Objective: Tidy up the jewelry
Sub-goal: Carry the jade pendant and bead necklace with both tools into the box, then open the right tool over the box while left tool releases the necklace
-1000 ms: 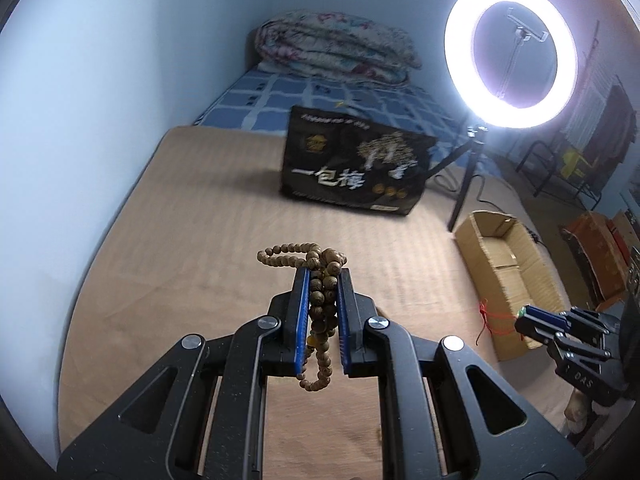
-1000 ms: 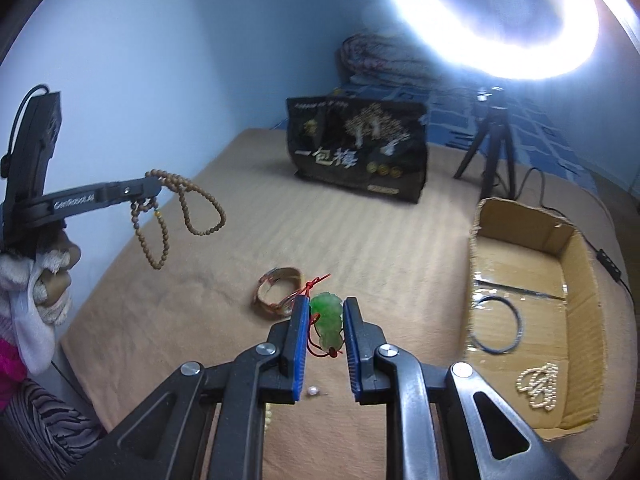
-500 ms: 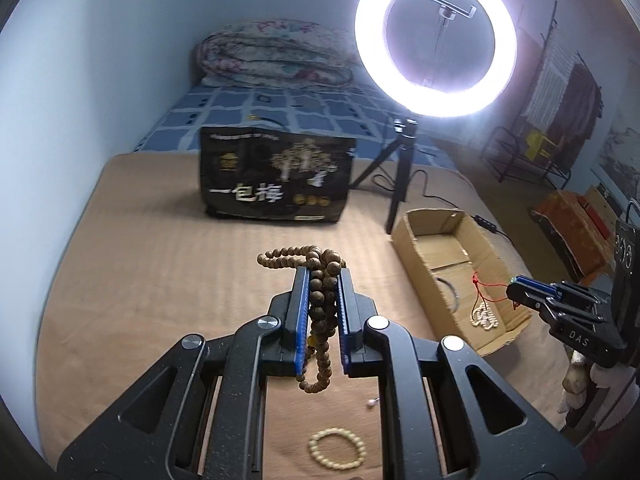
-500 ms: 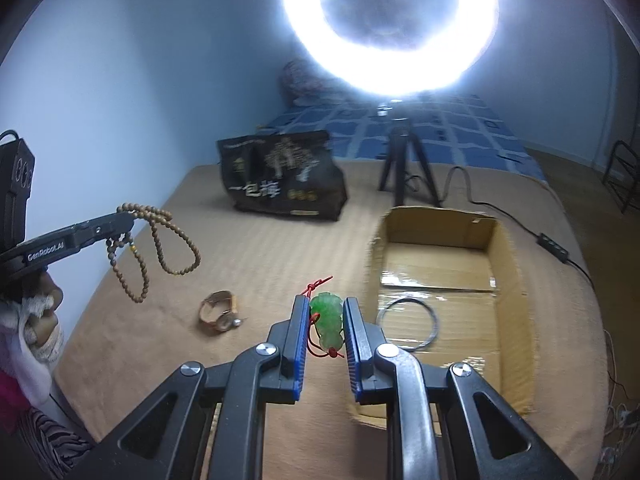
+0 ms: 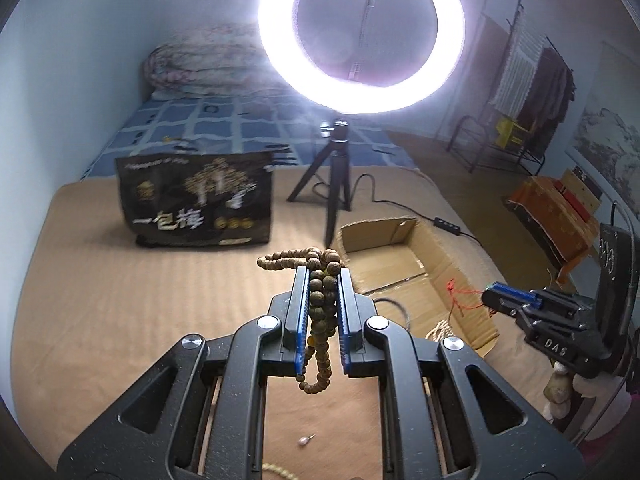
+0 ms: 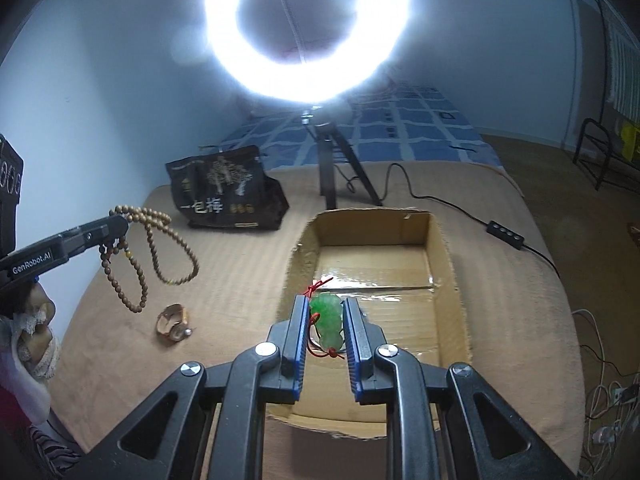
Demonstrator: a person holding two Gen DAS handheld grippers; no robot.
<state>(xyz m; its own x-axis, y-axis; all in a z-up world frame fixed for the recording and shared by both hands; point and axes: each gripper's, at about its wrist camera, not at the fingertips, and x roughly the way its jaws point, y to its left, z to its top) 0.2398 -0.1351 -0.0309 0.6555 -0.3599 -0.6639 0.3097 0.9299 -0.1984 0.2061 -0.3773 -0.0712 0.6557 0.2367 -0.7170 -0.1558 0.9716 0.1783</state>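
**Jewelry lot: two pieces in hand, remainder on the bed and in the box**

Item 1. Wooden bead strand (image 5: 320,312). The left gripper (image 5: 322,276) is pinching it, blue fingers (image 5: 301,312) clamped on the bunched beads. One loop is sticking out over the fingertips; another is dangling below. In the right wrist view the strand (image 6: 152,252) is hanging in two long loops from the left gripper (image 6: 116,226), above the tan bed cover (image 6: 224,292).

Item 2. Green carved pendant (image 6: 328,322) on a red cord. The right gripper (image 6: 327,304) is gripping it, fingers (image 6: 354,332) closed against its sides, red knot showing above the tips. It is hanging over the near end of the open cardboard box (image 6: 448,264). From the left wrist view the right gripper (image 5: 490,298) is showing at the right, red cord trailing over the box (image 5: 424,264).

Item 3. Gold-toned band (image 6: 172,322), lying on the bed cover left of the box, below the hanging strand.

Item 4. Small pale bead or stud (image 5: 305,441), lying on the bed cover under the left gripper; a pale beaded piece (image 5: 276,469) is peeking in at the bottom edge.

Item 5. Dark ring (image 5: 394,308) and pale beaded piece (image 5: 440,330) inside the box, partly hidden.

Surroundings. Ring light (image 6: 308,32) on a tripod is shining behind the box; a black printed bag (image 6: 224,196) is standing to its left.
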